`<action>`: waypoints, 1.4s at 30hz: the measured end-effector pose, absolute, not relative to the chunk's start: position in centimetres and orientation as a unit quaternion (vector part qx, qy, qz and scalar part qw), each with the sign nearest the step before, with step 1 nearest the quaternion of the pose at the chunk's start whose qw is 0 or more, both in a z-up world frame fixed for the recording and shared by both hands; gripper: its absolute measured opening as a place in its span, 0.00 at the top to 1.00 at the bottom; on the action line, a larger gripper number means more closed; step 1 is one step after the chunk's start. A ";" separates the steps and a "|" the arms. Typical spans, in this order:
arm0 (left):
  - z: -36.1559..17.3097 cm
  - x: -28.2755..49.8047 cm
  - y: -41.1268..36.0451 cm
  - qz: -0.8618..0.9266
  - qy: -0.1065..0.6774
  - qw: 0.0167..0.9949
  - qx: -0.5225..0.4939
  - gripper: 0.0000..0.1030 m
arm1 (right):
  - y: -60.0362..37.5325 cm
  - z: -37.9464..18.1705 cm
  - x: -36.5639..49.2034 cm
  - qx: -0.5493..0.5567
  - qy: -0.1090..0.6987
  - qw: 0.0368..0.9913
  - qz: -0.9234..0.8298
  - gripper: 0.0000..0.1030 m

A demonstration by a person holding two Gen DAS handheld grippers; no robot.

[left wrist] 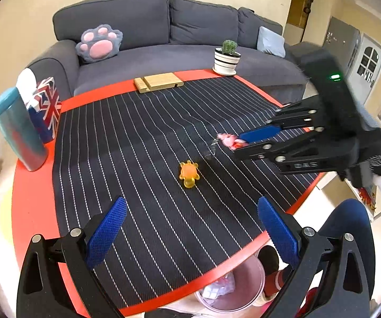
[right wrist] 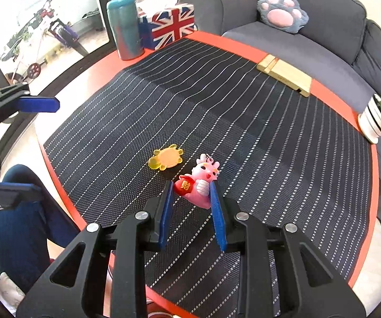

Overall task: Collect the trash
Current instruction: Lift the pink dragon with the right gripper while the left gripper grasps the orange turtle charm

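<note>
A pink dragon figure holding a red pouch sits between the blue pads of my right gripper, which is shut on it, just above the striped mat. In the left wrist view the figure shows at the tip of the right gripper. An orange translucent turtle toy lies on the mat left of the figure; it also shows in the right wrist view. My left gripper is open and empty, hovering over the near table edge. A clear pink bin with wrappers stands below the table edge.
At the table's rim stand a teal tumbler, a Union Jack tissue box, a wooden stand and a potted cactus. A grey sofa with a paw cushion lies behind. The person's knee is at the right.
</note>
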State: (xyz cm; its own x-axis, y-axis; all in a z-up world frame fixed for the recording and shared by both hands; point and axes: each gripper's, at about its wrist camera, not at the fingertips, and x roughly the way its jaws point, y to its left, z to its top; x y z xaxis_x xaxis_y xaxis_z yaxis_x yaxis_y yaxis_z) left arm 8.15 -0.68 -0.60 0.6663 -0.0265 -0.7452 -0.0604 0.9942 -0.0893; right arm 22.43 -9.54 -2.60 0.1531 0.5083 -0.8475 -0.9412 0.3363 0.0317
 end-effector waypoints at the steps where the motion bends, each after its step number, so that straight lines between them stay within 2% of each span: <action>1: -0.6 8.6 -0.6 0.009 0.411 0.910 -0.054 0.08 | -9.8 -2.2 22.5 -0.265 0.403 0.713 0.509 0.73; 10: -1.5 13.0 -0.2 0.020 0.448 0.892 -0.050 0.08 | -11.8 -0.2 23.7 -0.252 0.403 0.725 0.499 0.73; 26: -6.1 18.8 -0.2 0.044 0.531 0.845 -0.045 0.09 | -14.4 0.5 25.4 -0.240 0.404 0.737 0.485 0.73; 27: -6.3 18.8 -0.3 0.043 0.531 0.845 -0.045 0.11 | -14.4 0.5 25.4 -0.240 0.404 0.737 0.486 0.73; 29: -6.5 18.9 -0.4 0.042 0.534 0.843 -0.042 0.25 | -14.5 0.5 25.4 -0.239 0.405 0.737 0.486 0.73; 34: -7.1 19.0 -0.7 0.040 0.537 0.842 -0.035 0.38 | -14.5 0.3 25.4 -0.237 0.406 0.736 0.488 0.73; 35: -7.2 19.0 -0.7 0.040 0.539 0.841 -0.035 0.45 | -14.5 0.3 25.3 -0.237 0.406 0.736 0.488 0.73; 38: -7.5 19.1 -0.8 0.040 0.542 0.839 -0.032 0.57 | -14.4 0.3 25.2 -0.239 0.405 0.735 0.489 0.73; 42: -7.8 19.0 -0.8 0.039 0.544 0.838 -0.029 0.70 | -14.3 0.3 25.2 -0.237 0.405 0.735 0.490 0.73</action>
State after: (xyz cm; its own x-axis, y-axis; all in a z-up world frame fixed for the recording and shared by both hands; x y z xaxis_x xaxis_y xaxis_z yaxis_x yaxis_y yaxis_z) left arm 19.03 -0.83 -7.76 0.4047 0.0334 -0.9138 -0.0965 0.9953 -0.0064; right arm 25.16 -14.28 0.30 0.1923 0.5273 -0.8276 -0.9117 0.4081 0.0482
